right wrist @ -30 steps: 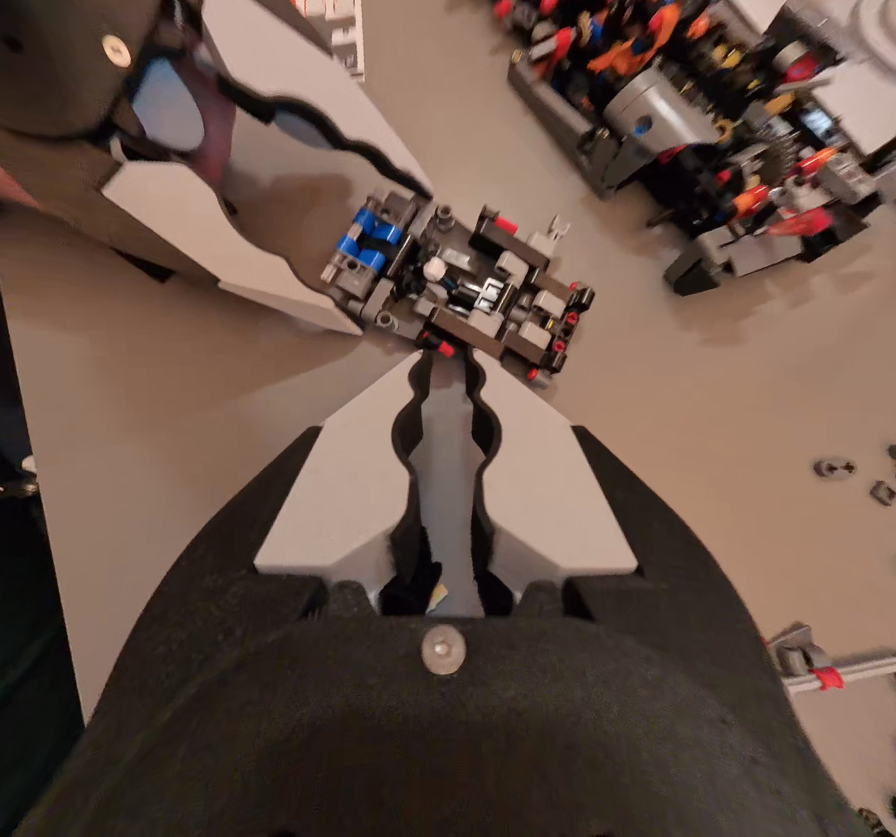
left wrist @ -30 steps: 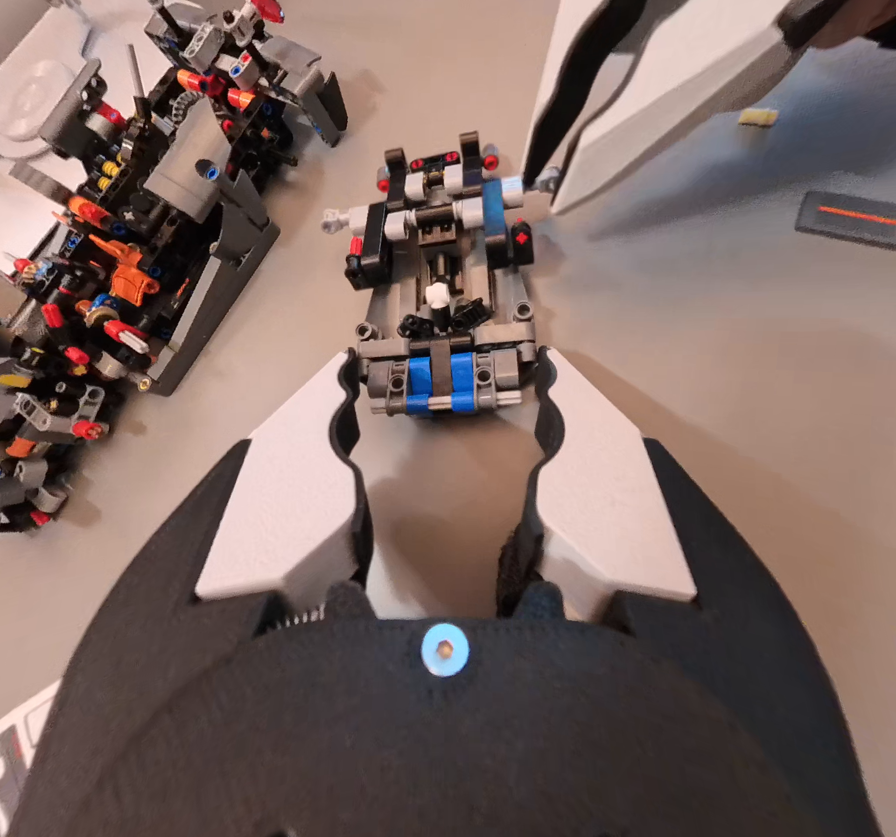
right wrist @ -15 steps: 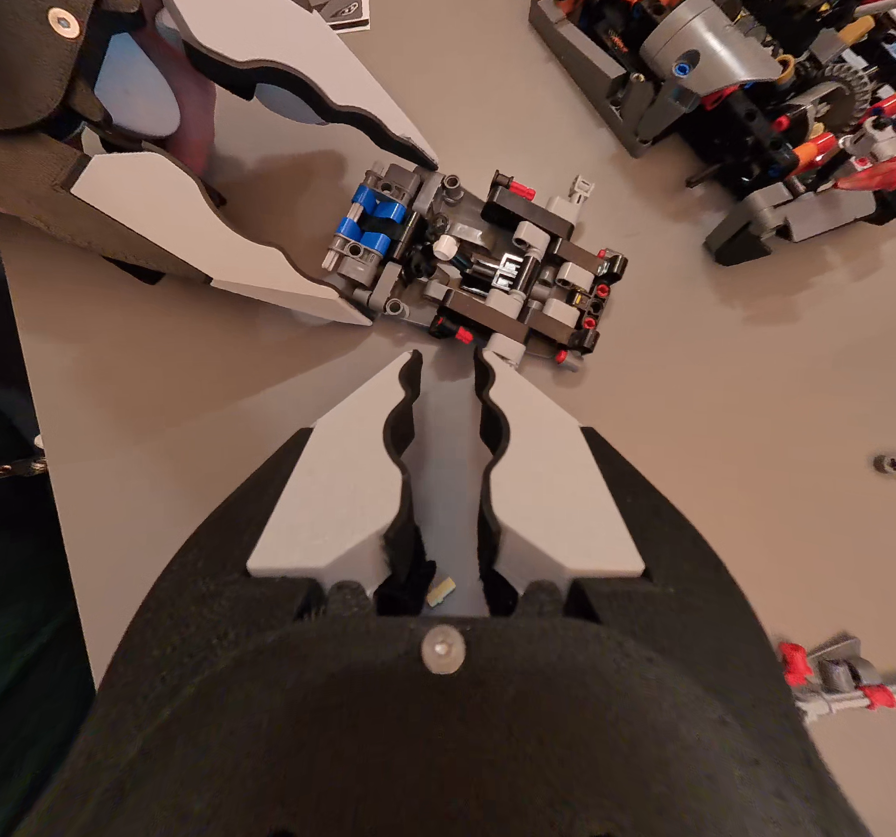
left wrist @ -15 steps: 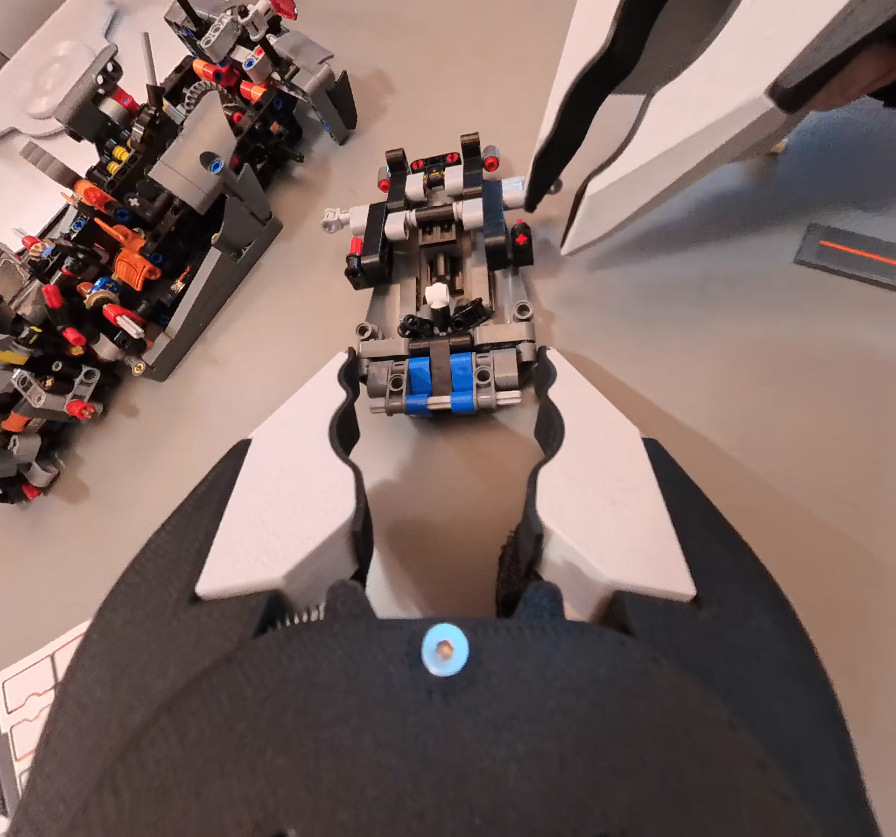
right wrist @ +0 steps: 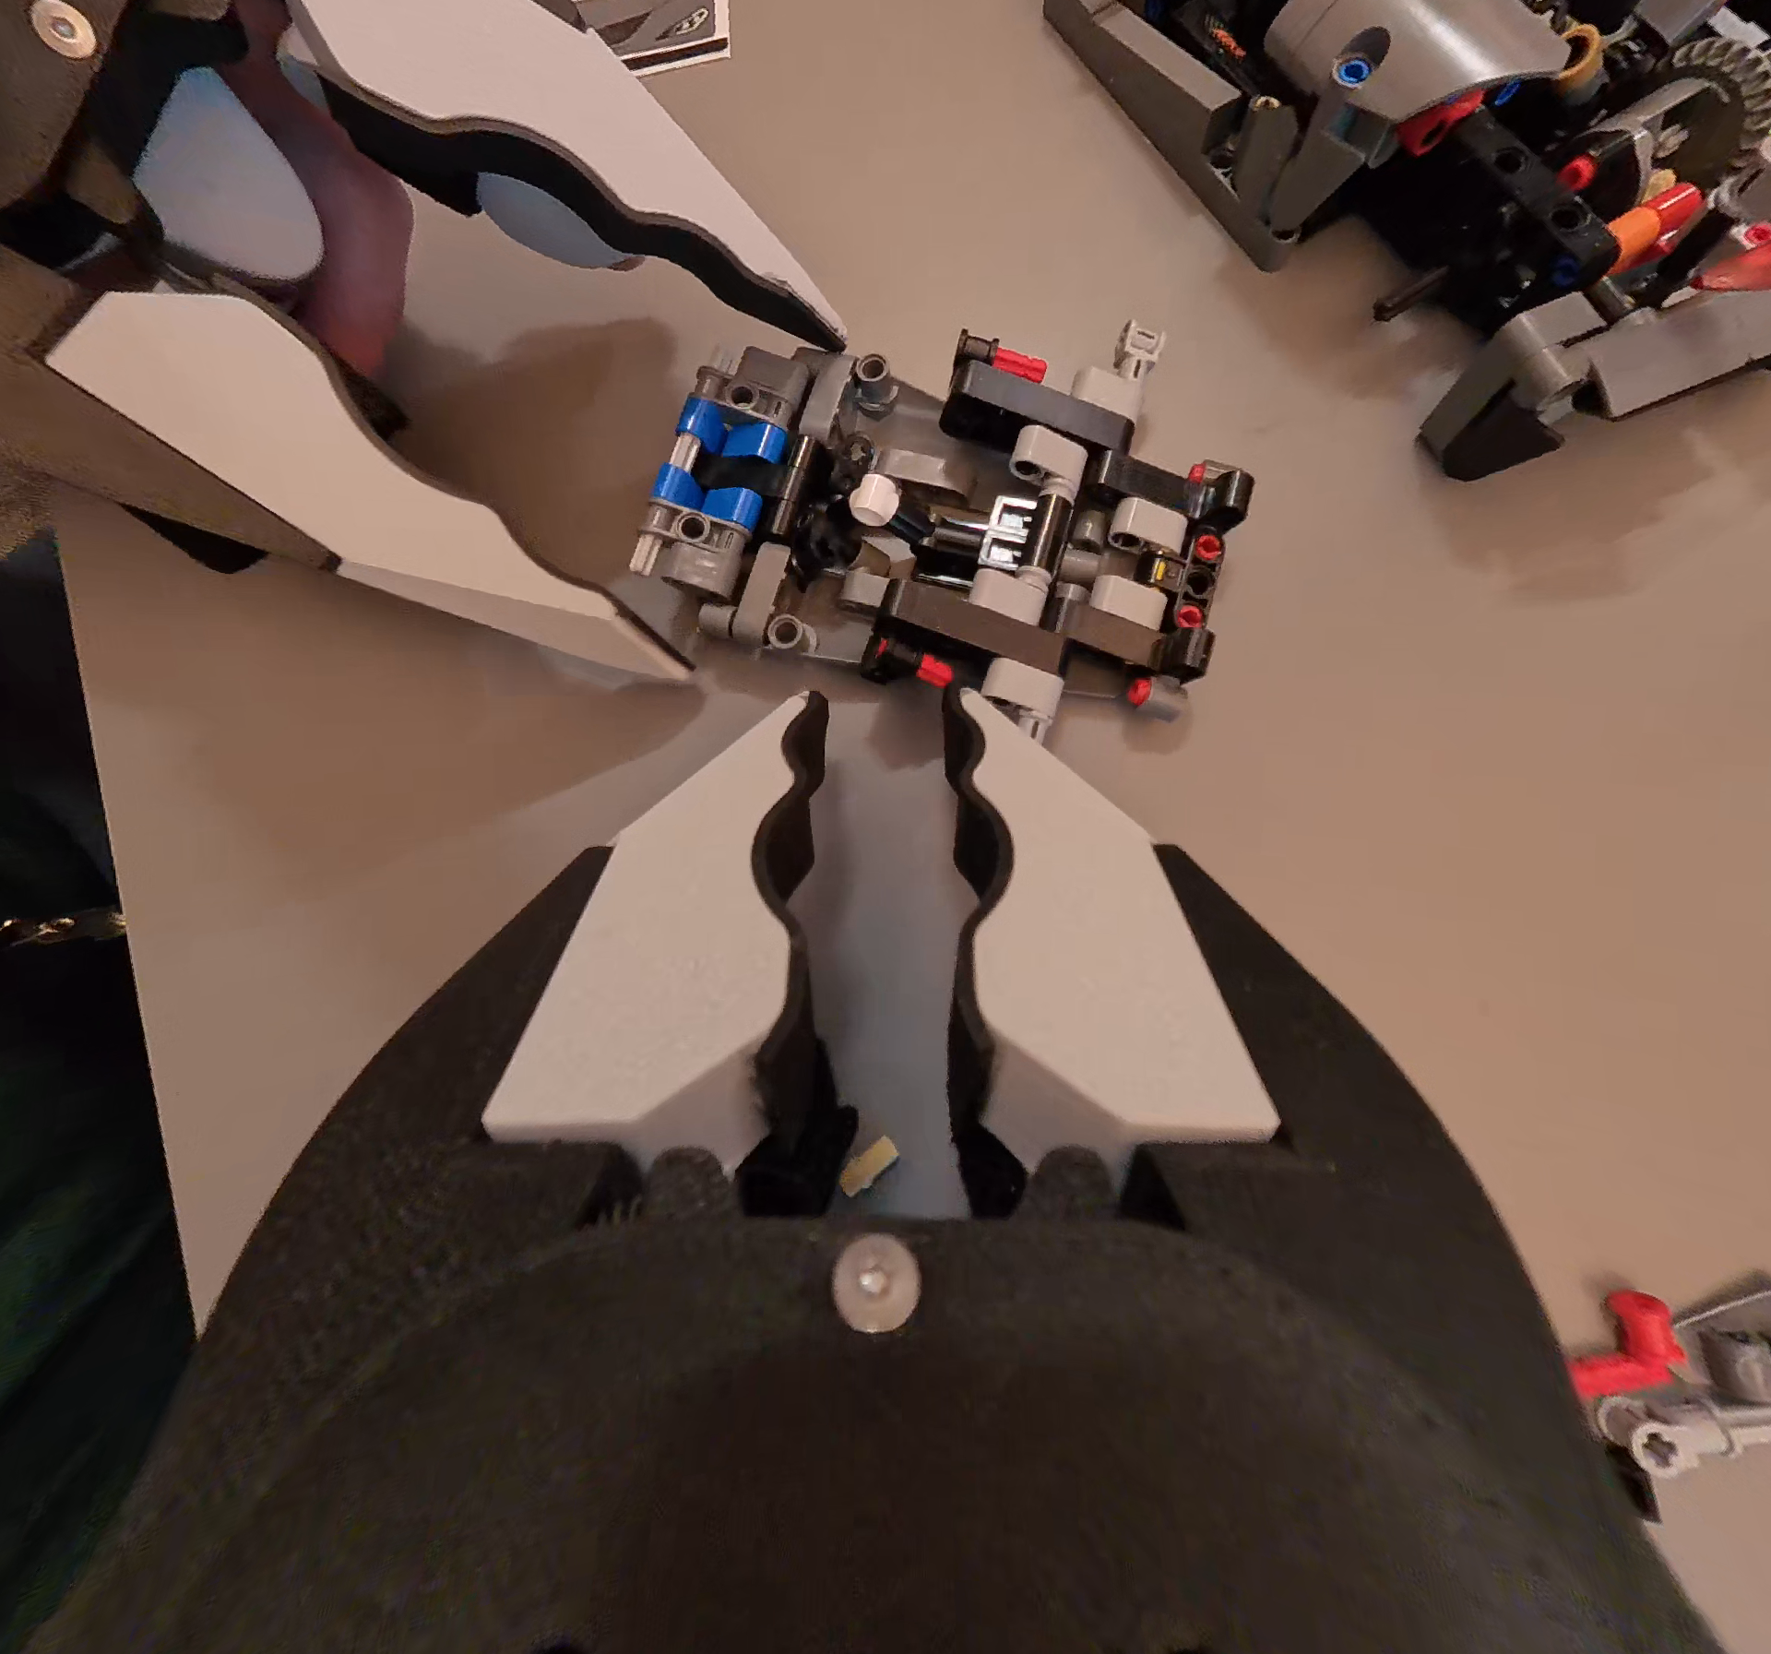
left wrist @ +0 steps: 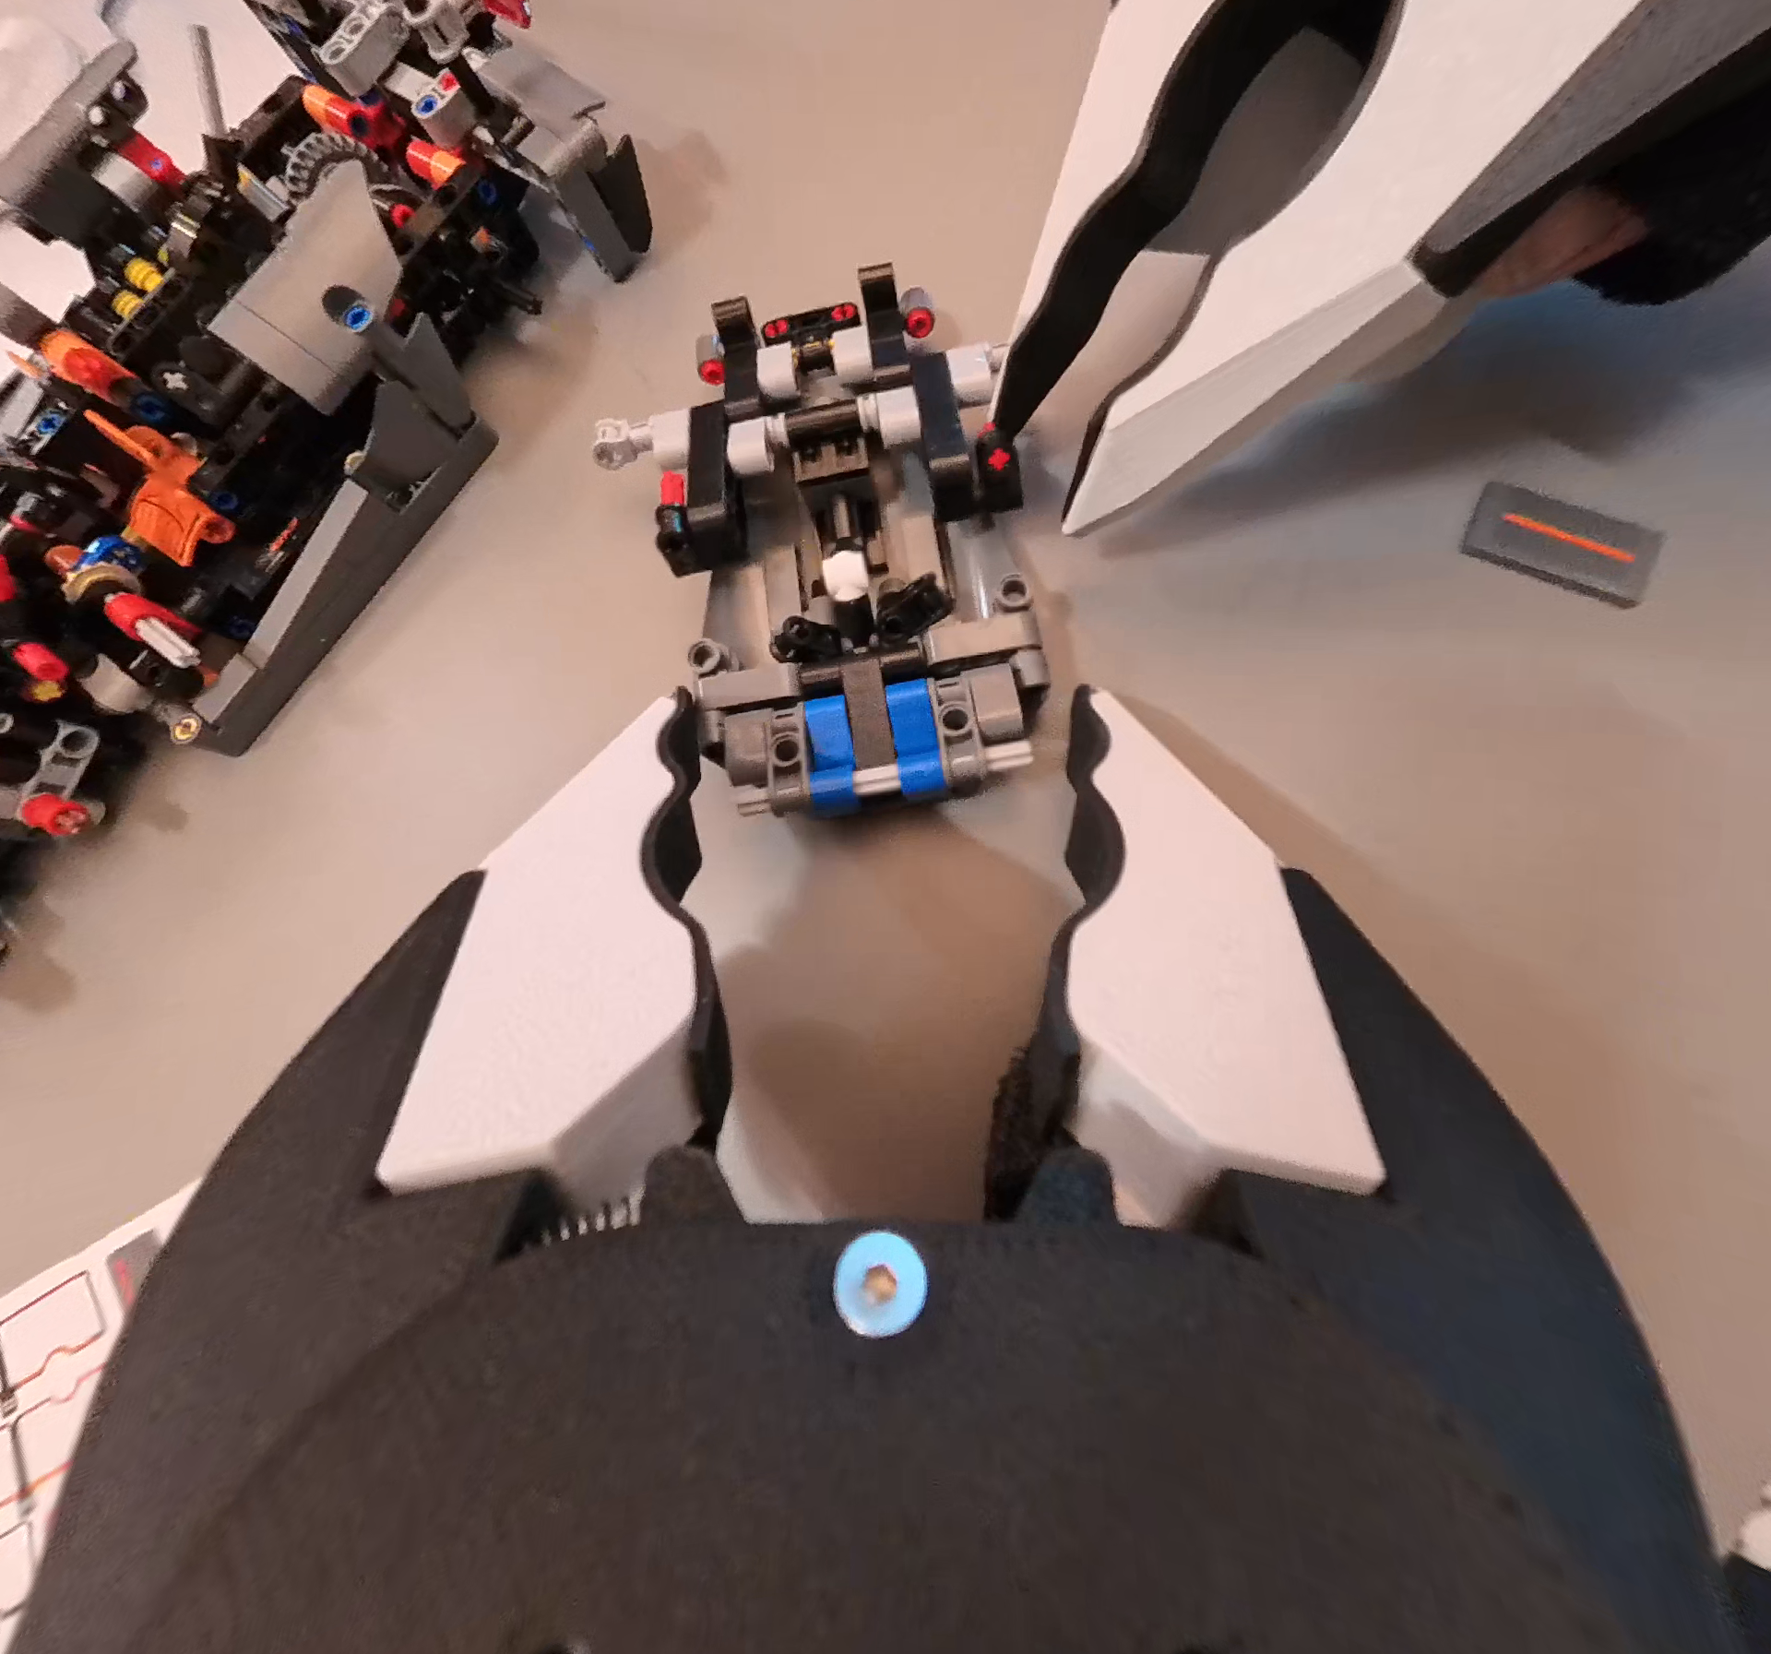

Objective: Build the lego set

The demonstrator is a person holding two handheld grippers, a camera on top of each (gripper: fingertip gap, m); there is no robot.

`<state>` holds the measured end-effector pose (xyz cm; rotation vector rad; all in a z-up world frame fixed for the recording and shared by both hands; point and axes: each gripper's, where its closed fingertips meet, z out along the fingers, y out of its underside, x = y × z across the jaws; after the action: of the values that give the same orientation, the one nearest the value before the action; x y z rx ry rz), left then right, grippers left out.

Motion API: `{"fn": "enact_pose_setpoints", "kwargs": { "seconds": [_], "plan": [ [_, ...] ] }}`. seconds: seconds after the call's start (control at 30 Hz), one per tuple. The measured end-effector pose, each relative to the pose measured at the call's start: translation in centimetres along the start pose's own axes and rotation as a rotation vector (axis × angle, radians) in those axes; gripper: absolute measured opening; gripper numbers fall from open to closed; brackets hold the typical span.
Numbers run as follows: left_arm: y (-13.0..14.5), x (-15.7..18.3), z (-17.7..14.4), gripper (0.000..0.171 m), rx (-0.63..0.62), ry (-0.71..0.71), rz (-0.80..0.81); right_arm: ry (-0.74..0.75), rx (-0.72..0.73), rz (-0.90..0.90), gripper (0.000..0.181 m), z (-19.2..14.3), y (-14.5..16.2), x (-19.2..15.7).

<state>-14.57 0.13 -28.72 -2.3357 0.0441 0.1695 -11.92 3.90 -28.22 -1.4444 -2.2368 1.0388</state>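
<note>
Lego chassis (left wrist: 848, 554) lies flat on the grey counter (left wrist: 1342, 841); left tool (left wrist: 877, 726) spread wide around its blue end, maybe touching; right tool (right wrist: 886, 707) half-open, empty, beside it; light, rigid, pins fragile; grip the grey side beams.

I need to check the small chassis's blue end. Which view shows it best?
The left wrist view: the blue end faces the camera, centred between the open left gripper. The right wrist view shows it side-on.
</note>
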Motion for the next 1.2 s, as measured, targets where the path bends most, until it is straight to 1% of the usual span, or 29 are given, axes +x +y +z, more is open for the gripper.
{"fn": "enact_pose_setpoints", "kwargs": {
  "seconds": [0.13,0.23,0.27,0.43,0.53,0.63,0.8,0.93,1.03,1.13,1.2],
  "plan": [
    [-0.5,0.4,-0.4,0.079,0.026,0.066,-0.041,-0.004,0.004,0.005,0.023,-0.1,0.2,0.2],
    [-0.8,0.5,-1.4,0.075,0.046,0.169,-0.088,-0.010,0.009,0.008,0.023,-0.2,0.3,0.3],
    [-0.8,0.3,-1.6,0.076,0.049,0.175,-0.089,-0.013,0.008,0.005,0.023,-0.2,0.4,0.3],
    [-1.4,-2.2,-2.5,0.072,0.084,0.146,-0.114,-0.020,0.004,-0.002,0.022,-0.4,0.6,0.3],
    [-2.1,-3.3,-2.7,0.067,0.112,0.138,-0.113,-0.032,0.018,0.004,0.021,-0.6,0.4,0.3],
    [-2.6,-4.0,-2.1,0.065,0.104,0.124,-0.078,-0.038,0.039,0.009,0.020,-0.7,0.1,0.4],
    [-4.2,-4.4,-0.7,0.059,0.119,0.167,-0.023,-0.040,0.030,0.011,0.020,-1.1,0.2,0.5],
    [-6.0,-5.1,-0.2,0.054,0.167,0.182,0.033,-0.039,0.033,0.016,0.020,-1.3,0.4,0.6],
    [-7.2,-5.5,0.0,0.052,0.235,0.186,0.025,-0.047,0.046,0.029,0.019,-1.3,0.3,0.7],
    [-7.7,-5.5,0.0,0.054,0.295,0.187,0.014,-0.053,0.044,0.029,0.019,-1.1,0.3,0.7],
    [-7.5,-5.7,0.1,0.055,0.307,0.175,0.017,-0.057,0.044,0.024,0.019,-1.1,0.3,0.7]
  ]
}}
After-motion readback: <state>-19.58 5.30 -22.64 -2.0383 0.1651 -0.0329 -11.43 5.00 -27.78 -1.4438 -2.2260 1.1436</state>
